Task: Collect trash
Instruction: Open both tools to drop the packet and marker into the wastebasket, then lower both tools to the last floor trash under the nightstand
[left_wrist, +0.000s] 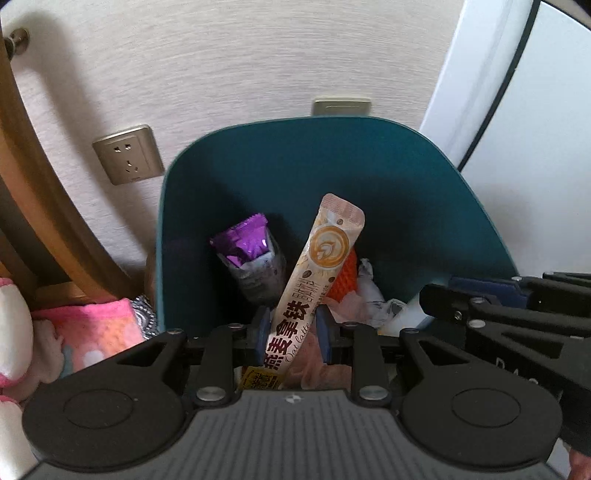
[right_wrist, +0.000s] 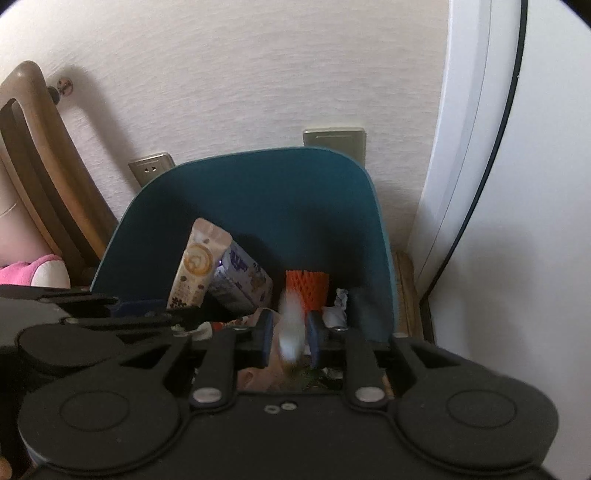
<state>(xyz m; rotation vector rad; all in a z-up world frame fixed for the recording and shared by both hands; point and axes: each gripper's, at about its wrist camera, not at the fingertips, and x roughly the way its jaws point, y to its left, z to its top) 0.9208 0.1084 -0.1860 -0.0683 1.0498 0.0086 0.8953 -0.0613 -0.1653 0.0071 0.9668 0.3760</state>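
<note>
A teal trash bin (left_wrist: 295, 166) stands against the wall and holds a purple wrapper (left_wrist: 247, 245), an orange foam net (left_wrist: 345, 278) and crumpled white paper (left_wrist: 369, 288). My left gripper (left_wrist: 291, 332) is over the bin with an oat latte sachet (left_wrist: 314, 273) standing between its blue pads; the right pad shows a small gap. My right gripper (right_wrist: 290, 338) is also over the bin (right_wrist: 258, 192), with a blurred white piece of trash (right_wrist: 290, 325) between its pads. The sachet (right_wrist: 195, 266) and foam net (right_wrist: 306, 290) show in the right wrist view.
Wall sockets (left_wrist: 127, 158) sit behind the bin. A wooden chair frame (left_wrist: 37, 177) and pink plush fabric (left_wrist: 92, 328) are at the left. A white panel with a dark edge (left_wrist: 517, 110) stands at the right.
</note>
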